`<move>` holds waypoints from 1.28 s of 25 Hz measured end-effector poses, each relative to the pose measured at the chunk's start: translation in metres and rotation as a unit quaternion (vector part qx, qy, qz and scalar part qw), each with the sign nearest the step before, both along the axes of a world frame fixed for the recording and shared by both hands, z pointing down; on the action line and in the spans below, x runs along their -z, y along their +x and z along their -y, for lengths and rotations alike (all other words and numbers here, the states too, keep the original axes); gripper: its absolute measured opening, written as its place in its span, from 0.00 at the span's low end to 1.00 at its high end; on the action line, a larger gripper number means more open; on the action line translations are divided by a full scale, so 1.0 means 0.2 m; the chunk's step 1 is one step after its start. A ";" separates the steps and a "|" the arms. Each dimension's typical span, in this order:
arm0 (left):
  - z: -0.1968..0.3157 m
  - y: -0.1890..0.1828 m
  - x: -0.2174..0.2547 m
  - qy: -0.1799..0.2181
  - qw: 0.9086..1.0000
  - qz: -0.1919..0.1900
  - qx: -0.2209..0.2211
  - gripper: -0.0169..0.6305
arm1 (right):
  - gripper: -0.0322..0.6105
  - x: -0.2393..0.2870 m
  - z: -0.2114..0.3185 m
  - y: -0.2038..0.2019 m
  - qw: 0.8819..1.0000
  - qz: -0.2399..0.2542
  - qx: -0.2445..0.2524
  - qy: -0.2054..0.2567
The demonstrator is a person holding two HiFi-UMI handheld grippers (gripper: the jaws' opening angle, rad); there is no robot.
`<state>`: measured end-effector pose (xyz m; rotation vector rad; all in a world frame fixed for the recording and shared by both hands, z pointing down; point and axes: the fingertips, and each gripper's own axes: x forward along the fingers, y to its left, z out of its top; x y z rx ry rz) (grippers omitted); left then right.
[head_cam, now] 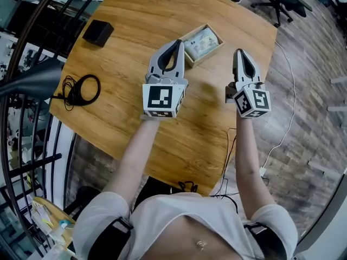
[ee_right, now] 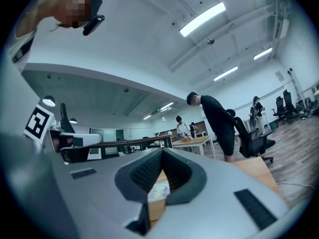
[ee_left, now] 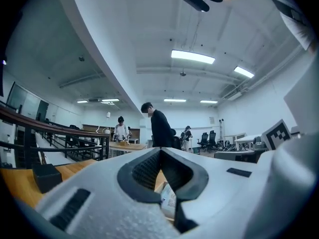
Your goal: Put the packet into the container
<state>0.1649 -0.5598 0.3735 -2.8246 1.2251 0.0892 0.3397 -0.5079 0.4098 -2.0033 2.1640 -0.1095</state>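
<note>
The packet (head_cam: 203, 42) lies flat inside the container (head_cam: 191, 62), upper centre of the head view, so the placing looks done. One packet, one container. The left gripper (head_cam: 178, 42), just beside the container, and the right gripper (head_cam: 239, 52), further right, both have their jaws closed with nothing between them. The best move now is probably to keep both clear of the container's rim. The table (head_cam: 135, 112) also holds one black box (head_cam: 98, 32) and one cable (head_cam: 81, 89).

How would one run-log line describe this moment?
left gripper: shut, empty | right gripper: shut, empty | packet: in container | both grippers above table
</note>
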 end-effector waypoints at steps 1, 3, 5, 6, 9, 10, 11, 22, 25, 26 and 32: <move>0.00 -0.01 0.00 -0.002 1.000 -0.003 -0.001 0.04 | 0.07 0.00 -0.01 0.00 1.000 -0.001 -0.001 0.001; -0.01 -0.02 0.00 -0.002 1.000 -0.002 -0.004 0.04 | 0.07 -0.01 -0.03 -0.01 1.000 0.002 -0.002 0.000; -0.02 -0.02 0.00 0.002 1.000 0.004 -0.009 0.04 | 0.07 -0.02 -0.03 0.00 1.000 0.002 -0.004 -0.002; -0.02 -0.02 0.00 0.003 1.000 0.007 -0.014 0.04 | 0.07 -0.02 -0.03 0.00 1.000 0.000 -0.005 -0.003; -0.03 -0.01 -0.01 0.007 0.999 0.014 -0.028 0.04 | 0.07 -0.02 -0.03 -0.01 1.000 -0.012 0.001 -0.006; -0.03 -0.01 -0.01 0.009 0.999 0.017 -0.032 0.04 | 0.07 -0.01 -0.03 -0.02 1.000 -0.017 0.004 -0.008; -0.04 -0.01 -0.01 0.008 0.999 0.020 -0.036 0.04 | 0.07 -0.01 -0.03 -0.03 1.000 -0.022 0.005 -0.011; -0.03 0.00 -0.05 -0.008 0.998 0.036 -0.048 0.04 | 0.07 0.03 -0.03 -0.09 0.999 -0.043 0.017 -0.014; -0.02 -0.01 -0.06 -0.015 0.998 0.040 -0.042 0.04 | 0.07 0.04 -0.02 -0.10 0.999 -0.034 0.021 -0.011; -0.01 -0.01 -0.06 -0.019 0.998 0.038 -0.042 0.04 | 0.07 0.03 -0.01 -0.11 0.999 -0.033 0.023 -0.012; 0.02 -0.01 -0.11 -0.034 0.997 0.050 -0.055 0.04 | 0.07 0.02 0.01 -0.17 0.999 -0.033 0.036 -0.017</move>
